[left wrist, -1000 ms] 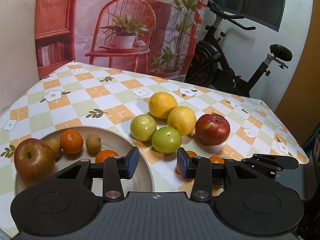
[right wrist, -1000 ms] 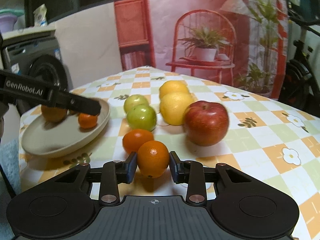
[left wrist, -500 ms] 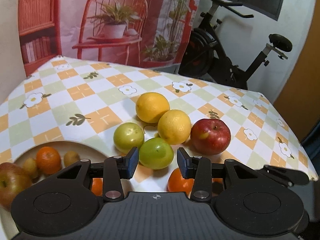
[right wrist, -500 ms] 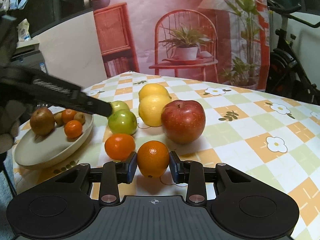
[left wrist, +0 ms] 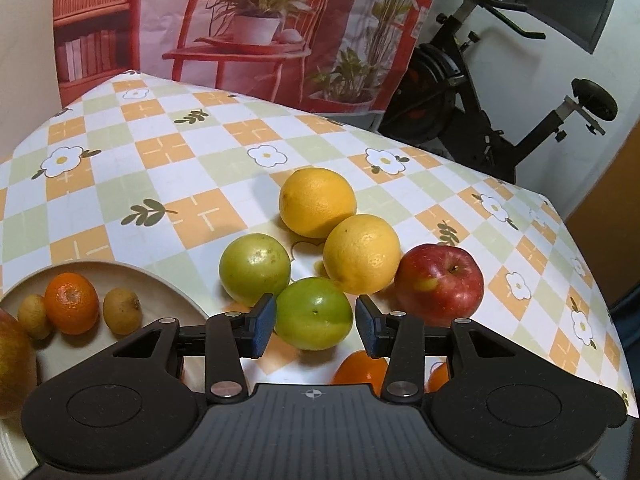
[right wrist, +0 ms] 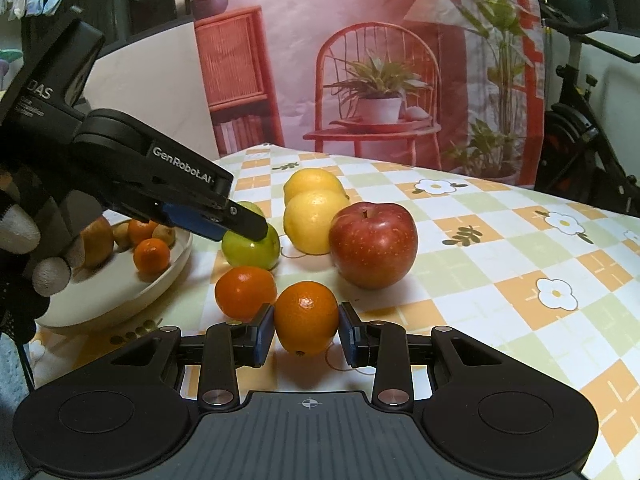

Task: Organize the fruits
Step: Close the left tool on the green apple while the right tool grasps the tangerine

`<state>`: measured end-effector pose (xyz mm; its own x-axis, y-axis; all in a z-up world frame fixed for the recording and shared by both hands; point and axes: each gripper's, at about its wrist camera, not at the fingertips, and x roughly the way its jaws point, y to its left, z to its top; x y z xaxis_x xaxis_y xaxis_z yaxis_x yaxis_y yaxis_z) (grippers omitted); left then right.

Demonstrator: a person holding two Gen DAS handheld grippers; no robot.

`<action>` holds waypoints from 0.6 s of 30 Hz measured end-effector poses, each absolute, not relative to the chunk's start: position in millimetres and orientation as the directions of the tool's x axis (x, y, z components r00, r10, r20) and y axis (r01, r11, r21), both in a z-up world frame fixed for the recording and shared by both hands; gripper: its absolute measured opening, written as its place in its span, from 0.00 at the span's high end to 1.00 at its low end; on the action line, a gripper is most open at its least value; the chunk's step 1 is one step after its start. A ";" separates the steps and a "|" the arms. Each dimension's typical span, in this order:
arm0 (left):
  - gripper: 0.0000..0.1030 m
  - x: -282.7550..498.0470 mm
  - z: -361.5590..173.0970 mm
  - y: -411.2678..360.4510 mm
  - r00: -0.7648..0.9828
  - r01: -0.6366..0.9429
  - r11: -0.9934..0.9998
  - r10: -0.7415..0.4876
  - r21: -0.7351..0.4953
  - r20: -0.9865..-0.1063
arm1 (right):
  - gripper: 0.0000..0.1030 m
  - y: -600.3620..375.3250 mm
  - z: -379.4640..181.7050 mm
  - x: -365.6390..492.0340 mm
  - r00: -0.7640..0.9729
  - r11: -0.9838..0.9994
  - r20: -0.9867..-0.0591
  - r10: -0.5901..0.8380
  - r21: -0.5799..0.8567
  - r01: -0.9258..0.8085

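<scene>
Below the left gripper [left wrist: 315, 326], its black body hides most of two oranges [left wrist: 360, 368]. An apple [left wrist: 12, 368] to its left is cut off by the frame edge. From the right wrist, the left gripper's fingers [right wrist: 240, 220] cover part of a green fruit [right wrist: 252, 250].

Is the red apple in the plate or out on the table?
Out. The red apple sits on the checked tablecloth beside the yellow fruit, well apart from the plate.
</scene>
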<state>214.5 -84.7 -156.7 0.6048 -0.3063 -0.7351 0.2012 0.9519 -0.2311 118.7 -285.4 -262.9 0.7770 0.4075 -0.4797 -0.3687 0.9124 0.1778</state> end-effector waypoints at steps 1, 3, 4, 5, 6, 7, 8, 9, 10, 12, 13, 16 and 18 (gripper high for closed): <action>0.51 215.3 -157.0 -84.9 0.604 0.198 0.952 -0.305 -0.232 -0.736 | 0.69 -285.8 -262.7 118.1 0.777 0.912 -0.479 0.408 0.179 -0.369; 0.45 217.0 -158.2 -85.0 0.599 0.185 0.952 -0.307 -0.245 -0.740 | 0.69 -285.9 -262.6 117.8 0.776 0.911 -0.478 0.411 0.178 -0.372; 0.45 217.8 -159.0 -84.5 0.598 0.178 0.951 -0.310 -0.254 -0.740 | 0.69 -286.8 -262.8 117.3 0.776 0.911 -0.478 0.411 0.178 -0.373; 0.45 218.5 -159.9 -84.5 0.595 0.175 0.949 -0.314 -0.262 -0.740 | 0.69 -286.7 -262.8 116.9 0.776 0.910 -0.478 0.412 0.178 -0.374; 0.45 219.1 -160.8 -85.0 0.593 0.176 0.948 -0.317 -0.265 -0.741 | 0.69 -286.7 -262.8 116.7 0.776 0.910 -0.477 0.413 0.178 -0.375; 0.45 218.9 -161.4 -86.0 0.593 0.178 0.949 -0.313 -0.259 -0.742 | 0.69 -286.5 -262.6 116.7 0.776 0.910 -0.477 0.413 0.178 -0.375; 0.45 218.8 -162.0 -87.1 0.595 0.180 0.951 -0.308 -0.251 -0.742 | 0.69 -286.5 -262.5 116.7 0.776 0.910 -0.477 0.413 0.179 -0.374; 0.46 219.1 -162.9 -87.7 0.594 0.183 0.951 -0.308 -0.248 -0.743 | 0.69 -286.4 -262.6 116.6 0.775 0.910 -0.477 0.414 0.180 -0.375; 0.47 219.6 -163.6 -87.7 0.593 0.182 0.952 -0.306 -0.246 -0.745 | 0.69 -286.3 -262.6 116.6 0.775 0.909 -0.478 0.414 0.179 -0.376; 0.50 220.3 -164.8 -85.5 0.596 0.174 0.952 -0.304 -0.251 -0.743 | 0.69 -285.6 -262.6 116.6 0.774 0.909 -0.479 0.414 0.177 -0.376; 0.50 220.5 -165.1 -84.0 0.596 0.169 0.951 -0.309 -0.260 -0.741 | 0.69 -285.5 -262.6 116.9 0.774 0.909 -0.479 0.413 0.177 -0.376; 0.50 218.8 -164.8 -82.5 0.596 0.168 0.950 -0.309 -0.261 -0.741 | 0.69 -285.5 -262.5 116.9 0.773 0.909 -0.480 0.414 0.177 -0.377; 0.51 216.5 -163.5 -83.0 0.601 0.175 0.951 -0.308 -0.255 -0.737 | 0.69 -285.4 -262.6 116.8 0.773 0.909 -0.480 0.414 0.177 -0.376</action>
<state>216.5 -83.0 -163.5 0.6015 -0.3080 -0.7372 0.1749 0.9511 -0.2546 116.8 -285.4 -262.6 0.7735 0.4135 -0.4803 -0.3765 0.9094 0.1767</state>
